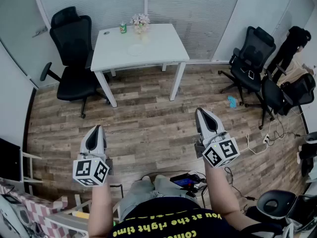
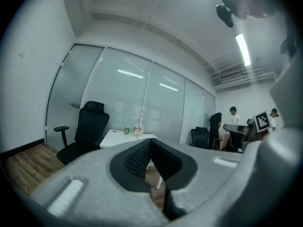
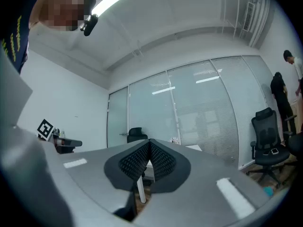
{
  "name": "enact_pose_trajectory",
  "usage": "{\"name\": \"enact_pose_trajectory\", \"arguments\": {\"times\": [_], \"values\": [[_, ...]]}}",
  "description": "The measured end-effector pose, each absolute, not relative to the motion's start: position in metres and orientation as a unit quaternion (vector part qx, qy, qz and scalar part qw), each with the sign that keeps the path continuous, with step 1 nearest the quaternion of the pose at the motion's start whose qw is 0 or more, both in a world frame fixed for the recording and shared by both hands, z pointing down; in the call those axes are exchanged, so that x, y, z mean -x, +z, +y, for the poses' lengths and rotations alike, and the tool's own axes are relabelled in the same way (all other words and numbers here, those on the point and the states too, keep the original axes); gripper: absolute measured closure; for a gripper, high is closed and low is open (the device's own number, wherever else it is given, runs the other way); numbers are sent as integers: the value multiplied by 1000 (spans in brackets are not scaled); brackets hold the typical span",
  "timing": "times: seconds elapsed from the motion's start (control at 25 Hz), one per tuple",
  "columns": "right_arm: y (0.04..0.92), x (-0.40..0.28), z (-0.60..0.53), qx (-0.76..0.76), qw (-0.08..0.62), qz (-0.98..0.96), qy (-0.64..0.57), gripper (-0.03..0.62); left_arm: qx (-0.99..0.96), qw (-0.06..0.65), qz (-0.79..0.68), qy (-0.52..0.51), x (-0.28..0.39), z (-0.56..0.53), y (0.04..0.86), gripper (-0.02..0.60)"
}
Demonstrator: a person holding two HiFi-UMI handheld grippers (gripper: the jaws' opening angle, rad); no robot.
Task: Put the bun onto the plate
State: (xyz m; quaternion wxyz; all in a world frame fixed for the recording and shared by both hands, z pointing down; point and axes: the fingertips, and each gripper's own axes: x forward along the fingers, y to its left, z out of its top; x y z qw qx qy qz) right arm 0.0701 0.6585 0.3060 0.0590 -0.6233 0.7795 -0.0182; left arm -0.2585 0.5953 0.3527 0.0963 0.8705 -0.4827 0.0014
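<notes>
Evidently you hold the left gripper (image 1: 97,131) and right gripper (image 1: 201,112) shut and empty because the table (image 1: 158,43) stands well apart.

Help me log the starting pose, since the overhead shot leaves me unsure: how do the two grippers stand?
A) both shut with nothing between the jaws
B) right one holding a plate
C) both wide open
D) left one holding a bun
A: the left gripper and the right gripper each show their jaws closed together on nothing, well away from the white table.
</notes>
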Motion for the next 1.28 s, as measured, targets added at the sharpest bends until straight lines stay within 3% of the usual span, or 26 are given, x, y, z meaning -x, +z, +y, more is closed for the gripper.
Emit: {"name": "enact_pose_trajectory", "arguments": {"times": [1.28], "values": [[317,-102,643,596,67,799,-32,589,-855,102,-509,-5,225,588,363,580]]}}
